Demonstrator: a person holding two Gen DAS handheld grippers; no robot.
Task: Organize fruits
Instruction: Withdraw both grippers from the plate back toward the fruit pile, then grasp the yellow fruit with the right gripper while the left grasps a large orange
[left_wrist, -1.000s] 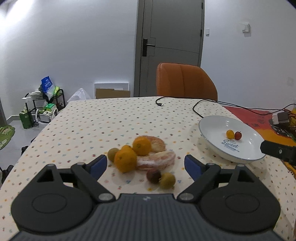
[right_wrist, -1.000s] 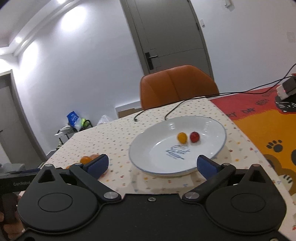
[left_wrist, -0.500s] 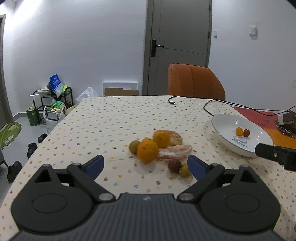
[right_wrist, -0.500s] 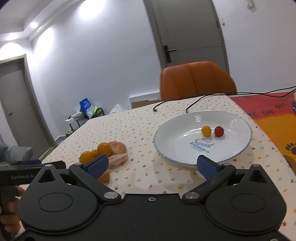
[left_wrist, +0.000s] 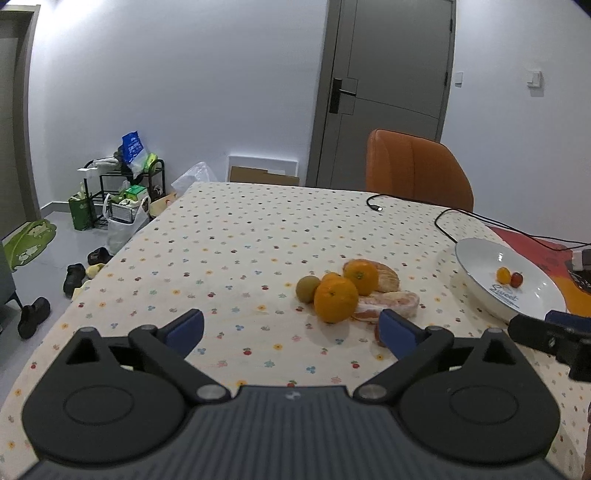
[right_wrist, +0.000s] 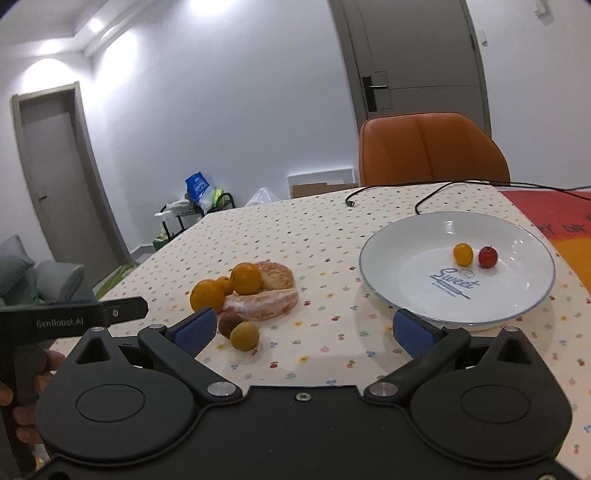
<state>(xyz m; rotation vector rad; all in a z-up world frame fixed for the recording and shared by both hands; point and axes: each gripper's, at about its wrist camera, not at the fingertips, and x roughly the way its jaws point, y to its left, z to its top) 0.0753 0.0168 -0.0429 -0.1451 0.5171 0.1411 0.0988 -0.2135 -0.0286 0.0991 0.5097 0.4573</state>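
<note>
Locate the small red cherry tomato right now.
The small red cherry tomato lies inside the white plate, right of the pile of oranges in both views, touching or nearly touching the small yellow cherry tomato on its left.

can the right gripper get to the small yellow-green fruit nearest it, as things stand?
Probably yes. The right gripper has its jaws open and empty, and the small yellow-green fruit lies on the tablecloth just ahead of its left finger. Only the brown fruit touching it crowds that side.
</note>
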